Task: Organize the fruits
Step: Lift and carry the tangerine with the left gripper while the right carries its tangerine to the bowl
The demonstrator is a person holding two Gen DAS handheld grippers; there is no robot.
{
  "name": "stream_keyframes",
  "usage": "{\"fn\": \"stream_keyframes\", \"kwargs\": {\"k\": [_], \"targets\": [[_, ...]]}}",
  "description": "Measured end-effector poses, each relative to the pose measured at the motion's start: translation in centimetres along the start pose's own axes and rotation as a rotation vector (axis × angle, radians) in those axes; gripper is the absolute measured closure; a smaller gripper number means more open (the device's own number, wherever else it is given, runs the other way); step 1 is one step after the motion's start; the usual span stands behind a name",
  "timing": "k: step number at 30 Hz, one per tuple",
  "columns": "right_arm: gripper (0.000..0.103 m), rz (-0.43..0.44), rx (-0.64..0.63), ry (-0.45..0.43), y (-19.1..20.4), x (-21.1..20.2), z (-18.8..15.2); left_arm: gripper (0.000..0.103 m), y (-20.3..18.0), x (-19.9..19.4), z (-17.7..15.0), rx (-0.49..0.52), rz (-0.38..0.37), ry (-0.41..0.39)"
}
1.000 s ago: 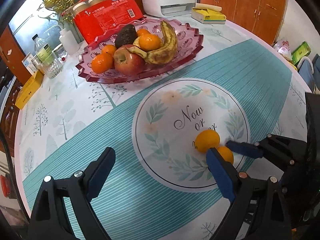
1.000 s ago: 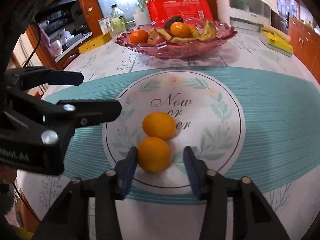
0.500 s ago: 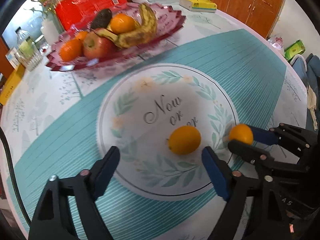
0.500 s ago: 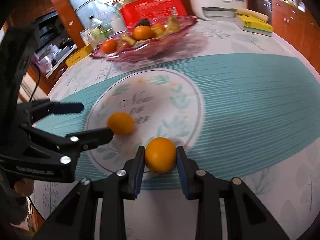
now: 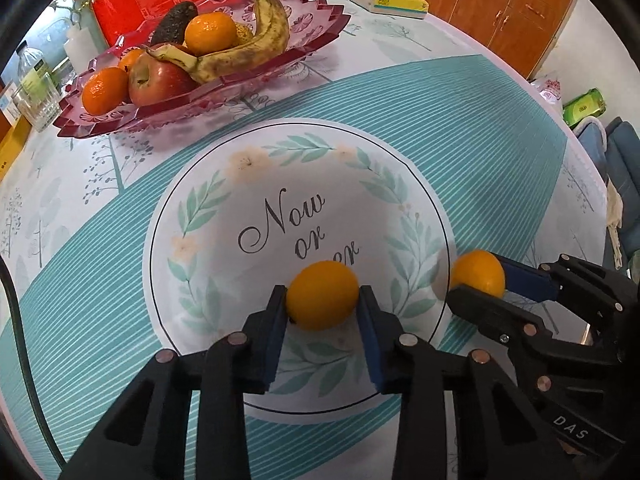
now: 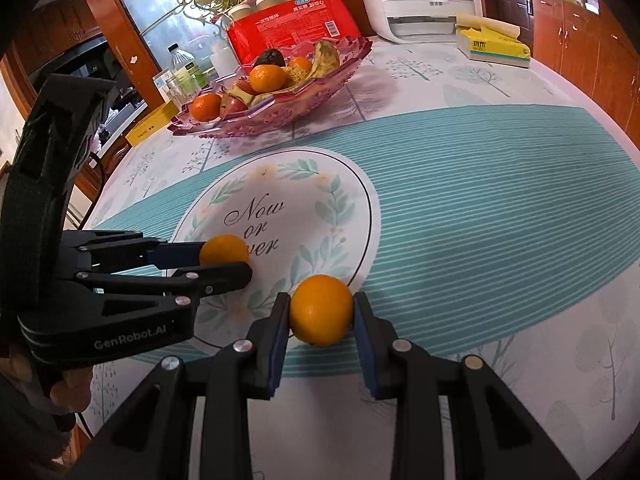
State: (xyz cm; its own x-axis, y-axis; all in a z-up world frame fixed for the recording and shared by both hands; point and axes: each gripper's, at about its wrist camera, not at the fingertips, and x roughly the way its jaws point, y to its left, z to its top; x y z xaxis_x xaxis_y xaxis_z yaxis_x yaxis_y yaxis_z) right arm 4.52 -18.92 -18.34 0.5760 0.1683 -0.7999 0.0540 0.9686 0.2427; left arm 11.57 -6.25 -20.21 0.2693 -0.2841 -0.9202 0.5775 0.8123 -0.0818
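A round surface (image 5: pixel 500 128) under a teal-striped cloth fills a kitchen lined with wooden cabinets (image 5: pixel 516 12), a pink glass fruit dish (image 5: pixel 320 28) at its far side. On the printed white circle, the left claw (image 5: pixel 322 300) clamps one orange (image 5: pixel 322 295); at its rim the right claw (image 6: pixel 321 312) clamps another orange (image 6: pixel 321 309). Only the right-wrist view shows fingers (image 6: pixel 68 390) holding the left tool.
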Motion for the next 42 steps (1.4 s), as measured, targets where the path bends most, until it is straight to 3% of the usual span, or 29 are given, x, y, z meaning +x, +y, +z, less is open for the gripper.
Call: {"fn": "stream_keyframes", "kwargs": {"k": [10,23,28,36,42], "targets": [[0.072,0.023,-0.019,-0.025,0.4,-1.5,1.8,0.071,0.3,-3.0,1.1,-0.058,0.030,-0.023],[0.072,0.062,-0.147,-0.096,3.9,-6.4,8.6,0.071,2.0,-11.2,4.9,-0.111,0.101,-0.131],[0.072,0.072,-0.204,-0.111,5.4,-8.4,12.5,0.071,3.2,-14.2,7.4,-0.117,0.178,-0.187],[0.072,-0.039,-0.308,-0.171,6.3,-10.7,21.0,0.071,7.1,-17.5,12.5,-0.176,0.300,-0.260],[0.072,-0.066,-0.291,-0.204,5.6,-9.8,27.4,0.070,9.5,-17.6,16.8,-0.225,0.333,-0.275]]}}
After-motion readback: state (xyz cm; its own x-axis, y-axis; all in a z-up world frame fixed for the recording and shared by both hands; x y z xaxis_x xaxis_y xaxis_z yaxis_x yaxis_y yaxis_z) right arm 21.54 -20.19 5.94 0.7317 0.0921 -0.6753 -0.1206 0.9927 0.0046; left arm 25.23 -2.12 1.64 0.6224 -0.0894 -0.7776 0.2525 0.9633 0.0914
